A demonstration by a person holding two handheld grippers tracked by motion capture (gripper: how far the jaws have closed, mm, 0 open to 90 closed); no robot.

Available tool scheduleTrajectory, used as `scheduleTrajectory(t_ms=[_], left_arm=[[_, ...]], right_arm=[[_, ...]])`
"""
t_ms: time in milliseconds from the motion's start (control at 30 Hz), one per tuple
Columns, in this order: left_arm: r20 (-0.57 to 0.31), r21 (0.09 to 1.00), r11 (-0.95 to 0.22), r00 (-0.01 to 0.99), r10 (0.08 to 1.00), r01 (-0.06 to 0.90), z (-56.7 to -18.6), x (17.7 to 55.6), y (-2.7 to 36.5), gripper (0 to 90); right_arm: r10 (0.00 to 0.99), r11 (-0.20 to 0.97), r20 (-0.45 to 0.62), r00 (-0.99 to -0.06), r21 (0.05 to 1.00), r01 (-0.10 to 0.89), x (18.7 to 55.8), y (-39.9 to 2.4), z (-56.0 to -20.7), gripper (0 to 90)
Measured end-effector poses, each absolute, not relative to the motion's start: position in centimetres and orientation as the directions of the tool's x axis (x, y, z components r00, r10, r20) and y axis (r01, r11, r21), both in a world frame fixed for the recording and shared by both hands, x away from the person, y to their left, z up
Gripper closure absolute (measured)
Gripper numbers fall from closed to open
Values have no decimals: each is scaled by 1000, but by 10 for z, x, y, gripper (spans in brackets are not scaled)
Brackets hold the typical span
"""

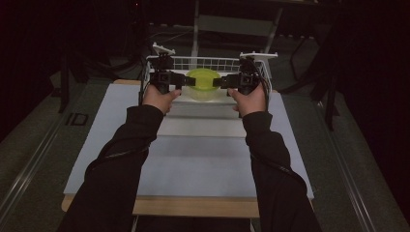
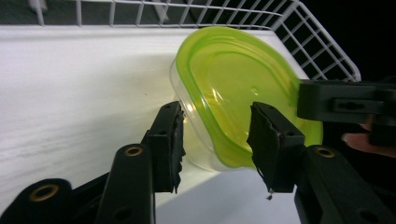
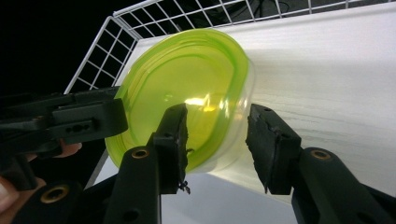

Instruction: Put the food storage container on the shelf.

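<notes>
A clear tub with a lime-green lid (image 1: 203, 83) sits inside a white wire basket (image 1: 208, 59) at the far end of the table. My left gripper (image 1: 186, 80) reaches it from the left and my right gripper (image 1: 220, 82) from the right. In the left gripper view the jaws of the left gripper (image 2: 215, 112) stand apart around the tub's edge (image 2: 224, 88), not pressing on it. The right gripper (image 3: 217, 112) likewise straddles the opposite edge of the tub (image 3: 187, 79) with open jaws. Each gripper view also shows the other gripper beyond the tub.
The basket's wire walls (image 2: 322, 51) rise close behind and beside the tub. A pale board (image 1: 198, 159) covers the table between my sleeves, with a wooden edge (image 1: 193, 207) nearest me. A metal frame (image 1: 232, 24) stands behind the basket in the dark.
</notes>
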State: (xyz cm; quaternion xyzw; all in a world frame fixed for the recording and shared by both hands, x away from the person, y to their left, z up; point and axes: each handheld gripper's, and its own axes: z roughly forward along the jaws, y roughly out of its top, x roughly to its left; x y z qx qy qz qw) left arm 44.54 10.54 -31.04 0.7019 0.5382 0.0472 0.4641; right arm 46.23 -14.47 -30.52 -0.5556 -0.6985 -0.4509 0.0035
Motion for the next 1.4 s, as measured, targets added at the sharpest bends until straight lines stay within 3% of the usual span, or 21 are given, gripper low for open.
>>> scheduleTrajectory(t_ms=[267,867,1067,1267,1400], left_arm=[[-388,764,29,424,819,644,-304,439,111,464],[-412,793,17,516,751,608,-314,379,140,455],[-375,808,-53,580,723,587,-332,356,136,420],[-387,828,-77,665,639,555,-357,335,136,281],[-340,839,-125,690,639,530,-377,322,135,196]], right_arm=[[768,-26,487,-416,672,740,457,-144,-299,470],[778,88,364,-512,744,662,415,-151,-302,460],[769,147,333,-545,738,658,407,-141,-321,574],[773,157,318,-549,743,651,406,-130,-333,859],[772,161,316,-551,742,650,407,-123,-338,898]])
